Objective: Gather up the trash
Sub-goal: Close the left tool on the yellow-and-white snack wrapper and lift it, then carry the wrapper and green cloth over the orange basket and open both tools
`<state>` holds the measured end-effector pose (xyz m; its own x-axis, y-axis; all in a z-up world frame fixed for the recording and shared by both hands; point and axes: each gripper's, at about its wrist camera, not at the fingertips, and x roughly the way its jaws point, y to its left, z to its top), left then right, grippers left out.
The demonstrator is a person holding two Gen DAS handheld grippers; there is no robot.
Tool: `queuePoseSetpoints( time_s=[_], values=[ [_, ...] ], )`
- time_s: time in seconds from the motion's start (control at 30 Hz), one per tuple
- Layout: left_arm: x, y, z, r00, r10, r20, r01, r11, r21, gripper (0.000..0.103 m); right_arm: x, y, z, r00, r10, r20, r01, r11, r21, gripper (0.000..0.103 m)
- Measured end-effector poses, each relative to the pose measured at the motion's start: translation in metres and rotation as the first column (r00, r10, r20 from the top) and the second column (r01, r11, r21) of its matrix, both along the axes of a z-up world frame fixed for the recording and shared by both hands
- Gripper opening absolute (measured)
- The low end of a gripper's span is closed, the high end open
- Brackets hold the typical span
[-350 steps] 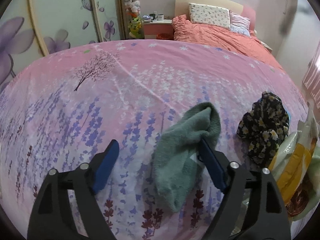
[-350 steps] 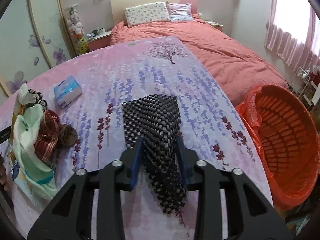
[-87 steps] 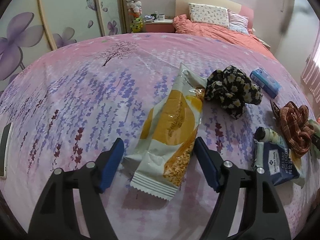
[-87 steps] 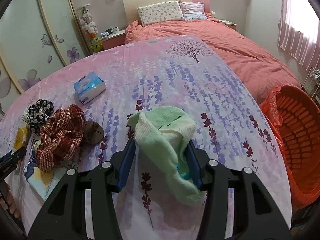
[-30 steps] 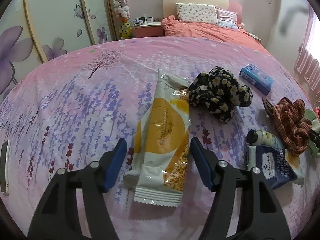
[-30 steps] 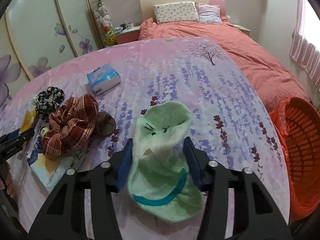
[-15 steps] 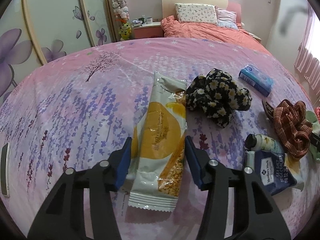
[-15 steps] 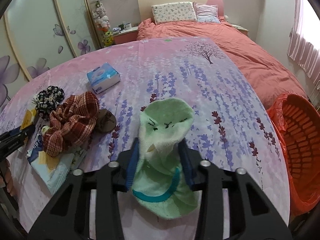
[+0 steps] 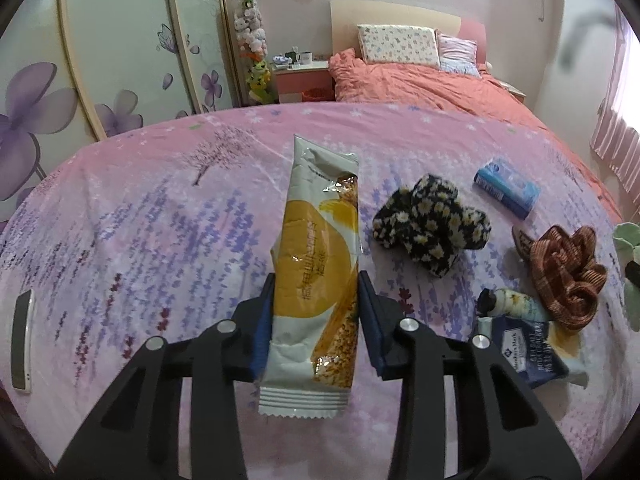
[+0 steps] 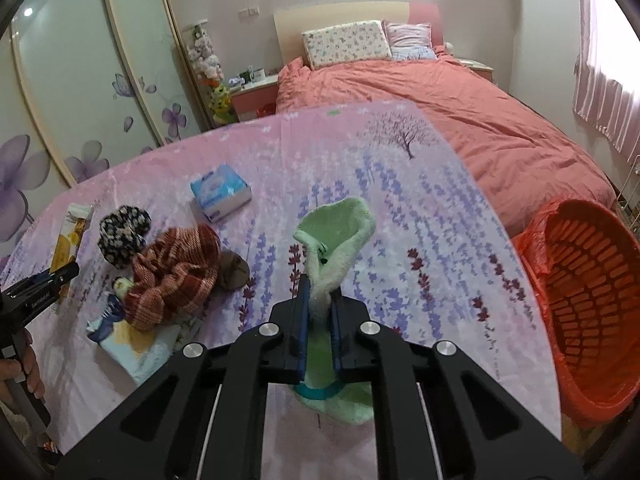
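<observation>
Item 1: long white-and-yellow plastic snack wrapper (image 9: 316, 276), glossy and crinkled, with an orange-yellow round panel at mid-length, a clear window of golden grains along its right edge and a crimped serrated seal at the near end. Pale lettering runs lengthwise on the yellow panel, too small to read. It sits lengthwise between the blue pads of the left gripper (image 9: 316, 320), above the pink bedsheet printed with lavender sprigs (image 9: 160, 240); the jaws are closing, both pads pressing the wrapper's sides.

Item 2: pale green fuzzy sock with a teal band (image 10: 334, 248), cuff gaping upward, its middle pinched thin. The right gripper (image 10: 319, 320) is clamped on it, jaws drawn together, the toe end hanging below them.

Item 3: orange plastic lattice basket lined with an orange bag (image 10: 592, 304), at the right edge of the sheet, below its level.

Other items on the sheet, right of the wrapper:
- black fabric bundle with white daisies (image 9: 434, 222);
- light blue tissue pack (image 9: 507, 190), print unreadable;
- rust-brown plaid cloth, crumpled (image 9: 568, 276);
- small floral tube with black cap (image 9: 512, 304), just beside the plaid cloth;
- dark blue packet (image 9: 528, 354) reading "Member's Mark", further lines illegible.

Far left: a white phone (image 9: 21, 340), lying flat.

The left gripper's side carries small white lettering in the right wrist view, not legible.
</observation>
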<state>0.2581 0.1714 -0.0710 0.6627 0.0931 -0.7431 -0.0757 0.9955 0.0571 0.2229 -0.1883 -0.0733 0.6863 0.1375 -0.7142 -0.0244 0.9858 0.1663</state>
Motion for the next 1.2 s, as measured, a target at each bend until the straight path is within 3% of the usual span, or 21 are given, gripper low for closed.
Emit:
queuePoseSetpoints(
  time_s=[0.5, 1.2],
  values=[
    [-0.033, -0.033, 0.059, 0.995, -0.044, 0.092, 0.041, 0.999, 0.024, 0.039, -0.036, -0.008, 0.052, 0.992, -0.007, 0.128, 0.008, 1.0, -0.006, 0.009],
    [-0.057, -0.154, 0.096, 0.957, -0.245, 0.158, 0.244, 0.969, 0.028, 0.039, -0.077, -0.068, 0.077, 0.971, -0.103, 0.218, 0.1, 0.995, 0.024, 0.009]
  ],
)
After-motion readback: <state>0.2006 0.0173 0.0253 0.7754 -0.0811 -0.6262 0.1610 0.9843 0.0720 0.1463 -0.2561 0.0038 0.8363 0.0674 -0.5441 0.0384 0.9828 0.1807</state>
